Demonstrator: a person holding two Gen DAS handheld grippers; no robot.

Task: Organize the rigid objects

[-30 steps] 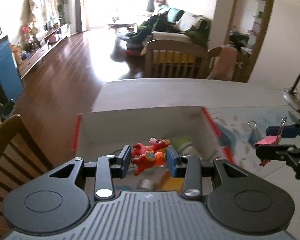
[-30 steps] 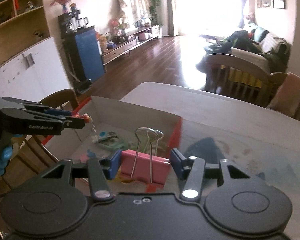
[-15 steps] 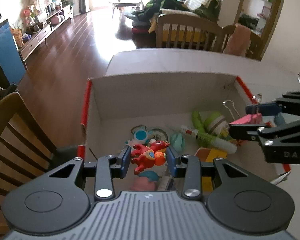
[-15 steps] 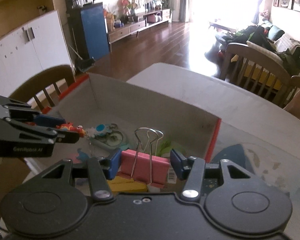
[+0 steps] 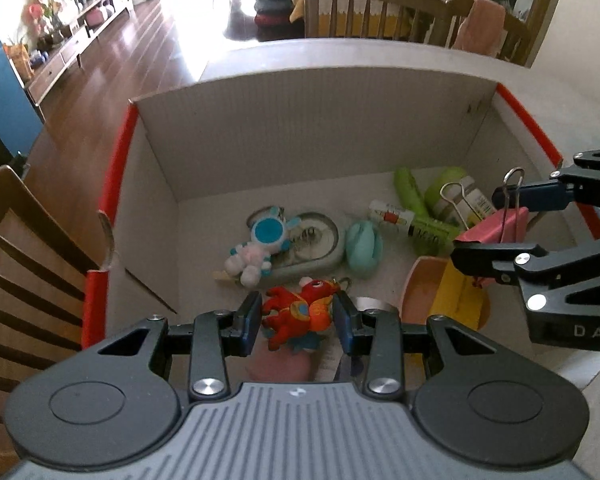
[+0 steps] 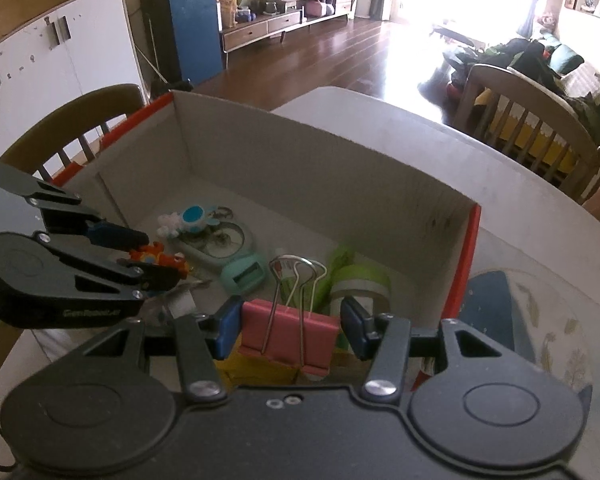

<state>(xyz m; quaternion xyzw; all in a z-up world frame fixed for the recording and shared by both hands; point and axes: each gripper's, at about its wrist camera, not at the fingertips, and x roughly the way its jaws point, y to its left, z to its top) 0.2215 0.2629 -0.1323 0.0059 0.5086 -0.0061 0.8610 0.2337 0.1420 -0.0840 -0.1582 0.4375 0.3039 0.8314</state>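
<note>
A: The left gripper point(image 5: 296, 316) clamps the red toy figure point(image 5: 300, 312) and the right gripper point(image 6: 288, 330) pinches the pink binder clip point(image 6: 288, 334), both above the cardboard box point(image 5: 300, 128).

B: Go lower inside the box before letting go, I'd judge. The figure is glossy and knobbly; the clip has wire handles upright.

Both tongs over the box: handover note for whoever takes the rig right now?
Left tongs: shut on the red toy figure, over the near part of the box.
Right tongs: shut on the pink binder clip, over the box's right side.
Done: the blue-and-white plush toy, teal case, green items and yellow piece already lie in the box.
Left: release both held pieces into the box; neither is set down yet.
</note>
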